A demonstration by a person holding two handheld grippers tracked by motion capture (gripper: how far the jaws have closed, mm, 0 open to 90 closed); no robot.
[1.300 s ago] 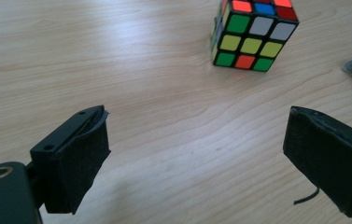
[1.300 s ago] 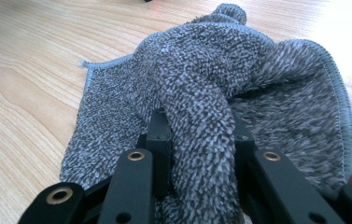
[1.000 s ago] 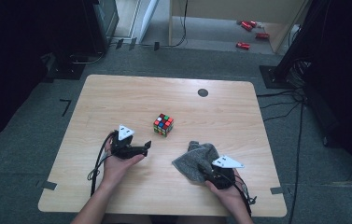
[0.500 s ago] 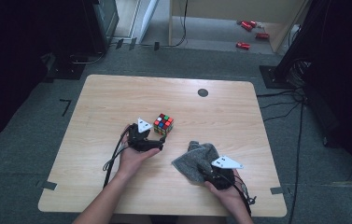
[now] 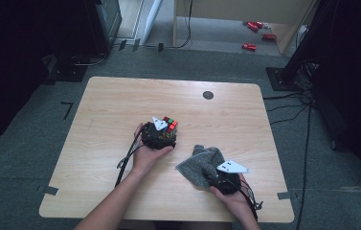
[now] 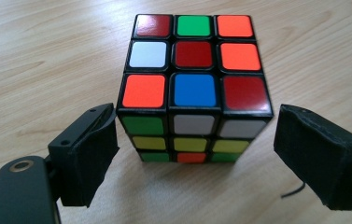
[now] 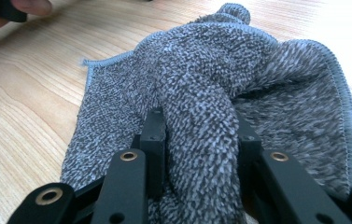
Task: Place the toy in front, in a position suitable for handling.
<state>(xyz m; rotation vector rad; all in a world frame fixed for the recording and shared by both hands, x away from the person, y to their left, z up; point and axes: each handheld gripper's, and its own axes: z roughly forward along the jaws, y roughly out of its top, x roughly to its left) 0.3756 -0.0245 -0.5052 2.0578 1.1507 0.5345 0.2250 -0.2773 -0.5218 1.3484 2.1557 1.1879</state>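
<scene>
Cube (image 6: pixel 194 88) sits flat on the table (image 5: pixel 120 100), near the middle, a bit toward the person. Left gripper (image 5: pixel 163 136) is right up at it from the near side; in the left gripper view the jaws stand on either side of the cube's lower front, left pad touching or almost touching the bottom left corner, right pad with a clear gap to the cube. Jaws have just been closing with the cube between them, not clamped yet, so still apart and fairly wide. Cube top shows red, green, orange, white and blue stickers; front face shows green, white and yellow rows. Left hand (image 5: pixel 147 153) wraps the gripper body, forearm coming in from the bottom edge. Right gripper (image 5: pixel 216 178) is near the table's front right, well apart from the cube. Its jaws are pinched narrow on a fold of the grey cloth (image 7: pixel 201 102); the right gripper view shows a bunched ridge of cloth squeezed between both jaws, the rest spreading out on the table beyond. In the high view the cloth (image 5: pixel 199 163) lies crumpled between the two hands, closer to the right one.
</scene>
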